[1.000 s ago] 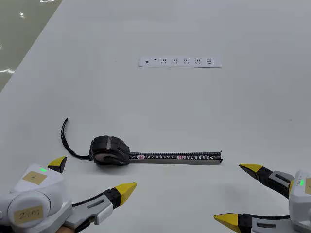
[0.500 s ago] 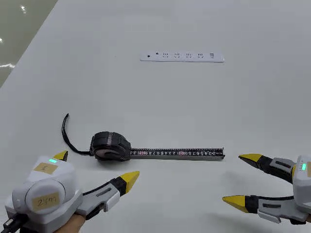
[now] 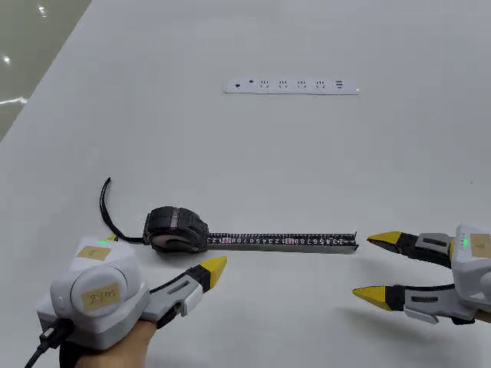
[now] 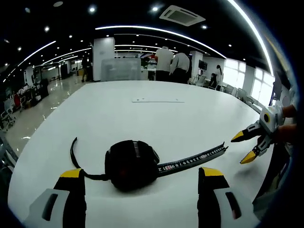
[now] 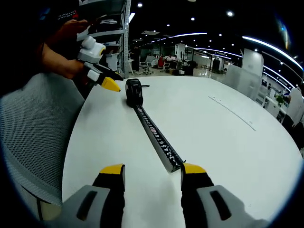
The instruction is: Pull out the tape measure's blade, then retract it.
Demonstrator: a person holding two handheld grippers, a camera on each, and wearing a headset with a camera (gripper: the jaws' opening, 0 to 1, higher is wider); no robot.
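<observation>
1. Fingers of the left gripper (image 3: 163,251) spread wide, empty — just short of the tape measure (image 3: 175,230) on the tabletop (image 3: 307,169).
2. Right gripper (image 3: 374,266) fingers also parted — near the tip of the extended blade (image 3: 284,241).

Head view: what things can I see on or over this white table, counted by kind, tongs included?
Tape measure: 1
Power strip: 1
Hand-held tongs: 2, the left tongs and the right tongs, both open
Total: 4
</observation>
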